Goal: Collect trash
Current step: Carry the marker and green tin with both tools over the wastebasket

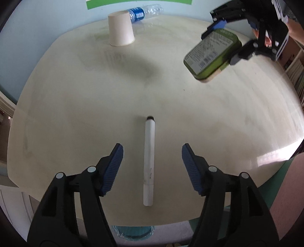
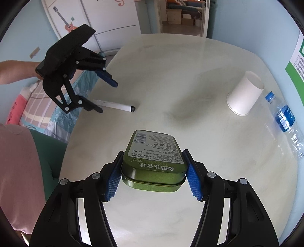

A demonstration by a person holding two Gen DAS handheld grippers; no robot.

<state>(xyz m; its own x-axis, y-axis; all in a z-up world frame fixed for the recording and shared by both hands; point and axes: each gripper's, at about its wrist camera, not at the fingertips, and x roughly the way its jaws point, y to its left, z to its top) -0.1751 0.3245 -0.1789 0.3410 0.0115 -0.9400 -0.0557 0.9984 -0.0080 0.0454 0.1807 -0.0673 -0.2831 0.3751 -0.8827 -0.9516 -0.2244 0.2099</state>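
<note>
A white marker with a black tip lies on the pale round table. My left gripper hangs over the marker, open, one blue pad on each side and neither touching it. From the right wrist view, the left gripper stands above the marker near the table's left edge. My right gripper is shut on a green tin with a printed label, held above the table. In the left wrist view the tin and right gripper are at the upper right.
An upside-down white paper cup stands at the far side, with a clear plastic bottle with a blue label lying behind it. A teal container with a clear liner sits below the table's near edge. A person's pink sleeve is at the left.
</note>
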